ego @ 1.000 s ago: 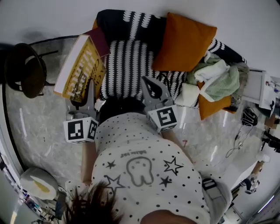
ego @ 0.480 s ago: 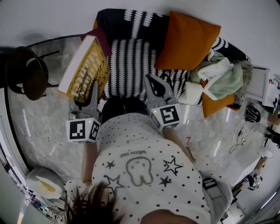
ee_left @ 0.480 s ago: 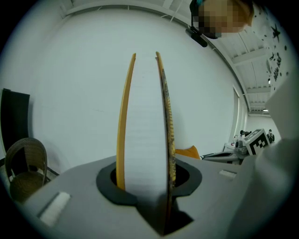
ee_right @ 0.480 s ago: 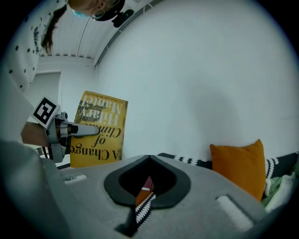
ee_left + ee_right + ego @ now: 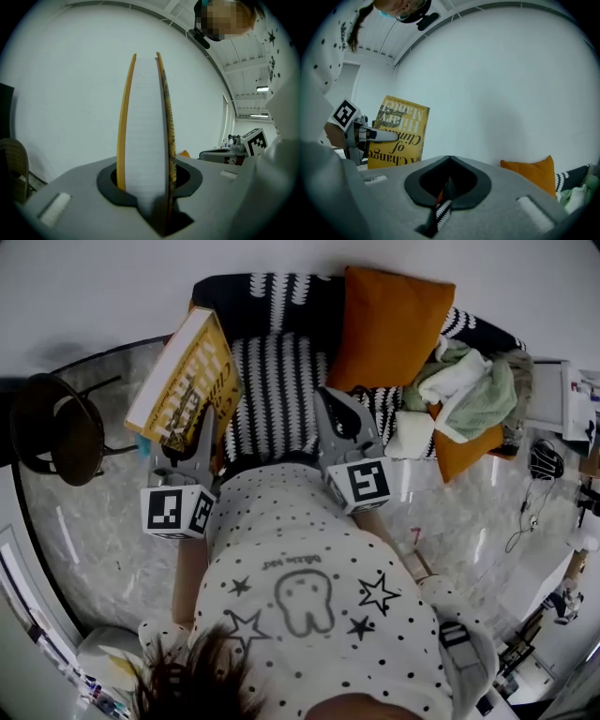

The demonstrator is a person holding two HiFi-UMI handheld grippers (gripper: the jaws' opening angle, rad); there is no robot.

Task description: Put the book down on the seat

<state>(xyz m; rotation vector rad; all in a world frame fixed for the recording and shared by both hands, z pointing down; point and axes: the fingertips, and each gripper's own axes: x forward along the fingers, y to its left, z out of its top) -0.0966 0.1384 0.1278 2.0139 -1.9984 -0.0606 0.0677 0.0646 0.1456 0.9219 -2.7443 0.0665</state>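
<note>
The left gripper (image 5: 187, 439) has its jaws clamped on the lower edge of the book (image 5: 187, 381), one jaw against each cover, with the white block of pages standing straight up between them. The book is a thick hardback with a yellow cover and dark lettering. It is held up in the air at the left end of the seat (image 5: 281, 381), tilted, its printed cover turned toward the seat's middle and its page edge turned away from it. It is not lying on the seat.

The seat is covered by a black-and-white striped knitted throw. The right gripper (image 5: 330, 404) hovers over the seat's front edge near the middle, pointing toward the seat's back. Its jaws are together and hold nothing; only a sliver of the striped throw shows through the slit between them.

An orange cushion (image 5: 394, 329) leans against the seat's back, right of centre. A heap of green and white cloths (image 5: 469, 390) sits at the seat's right end, on top of a second orange cushion (image 5: 464, 451). A dark round stool (image 5: 56, 432) stands on the marbled floor (image 5: 103, 549), well to the left of the seat.
</note>
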